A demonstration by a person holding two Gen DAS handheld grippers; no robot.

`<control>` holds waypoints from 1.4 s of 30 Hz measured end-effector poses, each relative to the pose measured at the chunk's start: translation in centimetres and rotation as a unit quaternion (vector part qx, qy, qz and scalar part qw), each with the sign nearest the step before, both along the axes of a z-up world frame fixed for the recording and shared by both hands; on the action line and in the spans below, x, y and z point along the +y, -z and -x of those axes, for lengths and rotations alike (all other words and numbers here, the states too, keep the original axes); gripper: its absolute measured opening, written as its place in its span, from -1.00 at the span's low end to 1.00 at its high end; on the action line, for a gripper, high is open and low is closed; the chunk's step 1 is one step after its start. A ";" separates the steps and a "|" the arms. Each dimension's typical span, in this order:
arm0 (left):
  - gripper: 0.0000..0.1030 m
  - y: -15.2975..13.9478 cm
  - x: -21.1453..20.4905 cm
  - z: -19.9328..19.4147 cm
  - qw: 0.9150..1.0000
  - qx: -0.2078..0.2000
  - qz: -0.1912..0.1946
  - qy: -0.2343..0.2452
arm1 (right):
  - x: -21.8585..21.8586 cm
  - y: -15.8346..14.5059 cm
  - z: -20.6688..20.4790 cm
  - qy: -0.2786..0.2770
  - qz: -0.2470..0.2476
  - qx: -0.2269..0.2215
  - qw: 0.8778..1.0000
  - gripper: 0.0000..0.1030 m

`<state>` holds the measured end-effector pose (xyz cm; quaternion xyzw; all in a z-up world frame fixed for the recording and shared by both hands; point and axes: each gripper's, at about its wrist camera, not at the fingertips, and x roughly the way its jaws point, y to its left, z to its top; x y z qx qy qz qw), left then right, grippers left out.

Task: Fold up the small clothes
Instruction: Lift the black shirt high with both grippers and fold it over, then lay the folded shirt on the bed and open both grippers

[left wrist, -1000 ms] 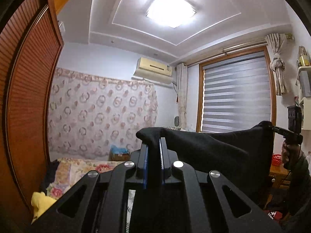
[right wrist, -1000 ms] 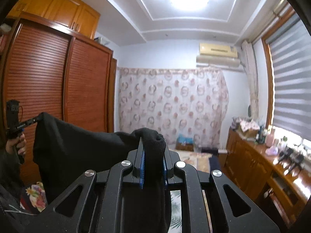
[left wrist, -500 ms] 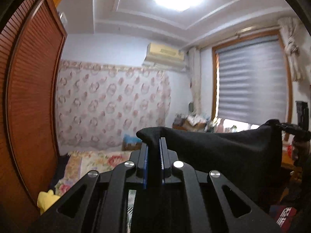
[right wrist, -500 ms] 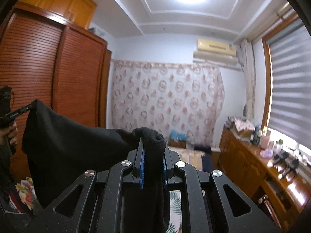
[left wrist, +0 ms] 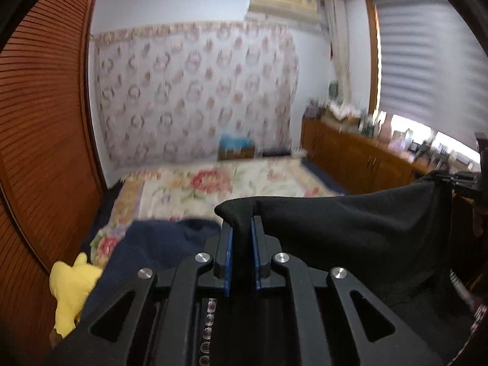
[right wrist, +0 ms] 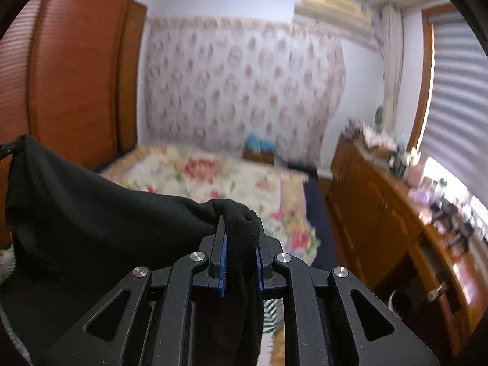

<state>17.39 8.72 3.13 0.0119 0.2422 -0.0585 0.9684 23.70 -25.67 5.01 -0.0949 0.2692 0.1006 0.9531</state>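
A black garment (left wrist: pixel 350 228) hangs stretched in the air between my two grippers. My left gripper (left wrist: pixel 241 235) is shut on one corner of it, bunched between the blue pads. My right gripper (right wrist: pixel 241 235) is shut on the other corner, and the cloth (right wrist: pixel 91 213) spreads away to the left. Each gripper shows small at the far edge of the other's view: the right one (left wrist: pixel 460 178) and the left one (right wrist: pixel 6 149). The lower part of the garment is hidden behind the gripper bodies.
A bed with a floral cover (left wrist: pixel 219 186) lies below and ahead. A dark navy garment (left wrist: pixel 158 244) and a yellow item (left wrist: pixel 70 283) lie at its near left. Wooden wardrobe doors (right wrist: pixel 61 76) stand left, a wooden cabinet (right wrist: pixel 381 213) with clutter right.
Both grippers have tilted down from the ceiling toward the bed, still holding the black garment stretched between them. The views are blurred by the motion.
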 end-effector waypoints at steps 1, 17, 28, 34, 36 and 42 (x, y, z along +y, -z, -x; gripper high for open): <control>-0.77 0.8 -0.3 -0.4 1.000 0.018 -0.006 0.001 | -0.2 1.0 -0.9 0.006 0.000 0.011 1.000 -0.75; -0.19 9.2 -2.4 6.1 0.989 0.135 0.028 0.048 | -2.8 13.2 3.6 0.020 -0.045 0.152 0.987 0.05; -0.19 12.0 -3.0 5.3 0.981 0.184 0.044 0.032 | -1.9 16.8 3.8 0.051 -0.049 0.174 0.982 0.05; -0.19 12.6 -3.8 5.2 0.981 0.190 0.031 0.013 | -2.7 17.2 3.7 0.068 -0.042 0.177 0.981 0.06; -0.18 13.0 -3.4 5.2 0.981 0.193 0.025 0.008 | -2.7 17.2 3.9 0.068 -0.038 0.172 0.982 0.06; -0.19 14.0 -3.6 5.5 0.980 0.195 0.042 -0.002 | -2.7 17.3 4.0 0.073 -0.032 0.171 0.982 0.06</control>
